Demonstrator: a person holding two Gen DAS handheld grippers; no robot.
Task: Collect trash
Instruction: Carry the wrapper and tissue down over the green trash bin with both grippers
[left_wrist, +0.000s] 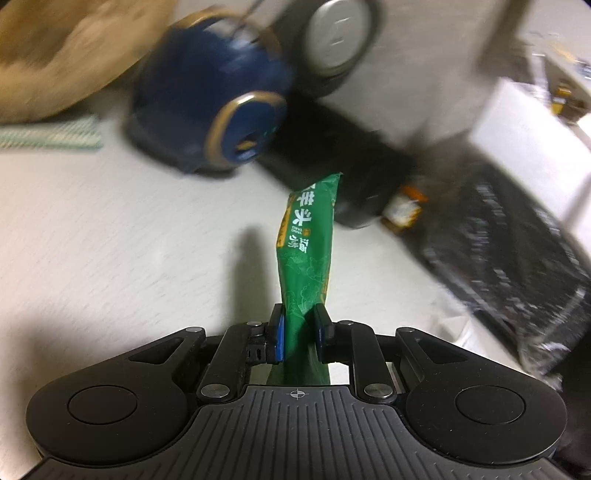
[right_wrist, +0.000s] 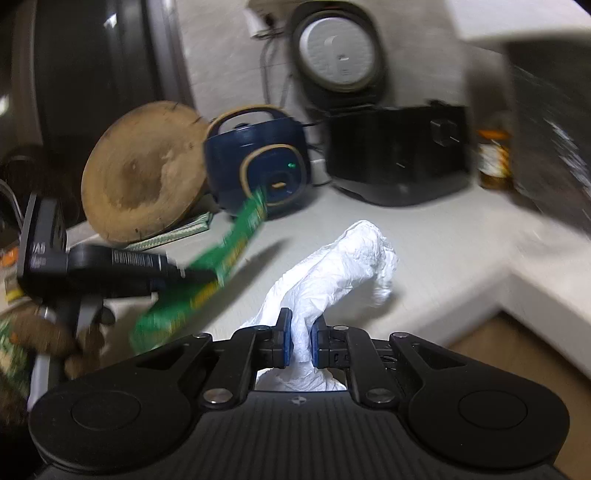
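My left gripper (left_wrist: 300, 325) is shut on a green snack wrapper (left_wrist: 308, 243) with white lettering, held above the white counter (left_wrist: 110, 240); the wrapper sticks forward from the jaws. In the right wrist view the left gripper (right_wrist: 192, 275) shows at the left, blurred, with the green wrapper (right_wrist: 221, 254) in it. My right gripper (right_wrist: 300, 332) is shut on a crumpled white tissue (right_wrist: 343, 266), held above the counter (right_wrist: 461, 251).
At the back of the counter stand a blue rice cooker (right_wrist: 258, 162), a black appliance (right_wrist: 399, 151) with its lid open, a round wooden board (right_wrist: 144, 177) and a jar (right_wrist: 493, 162). The counter's edge (right_wrist: 546, 317) drops off at the right.
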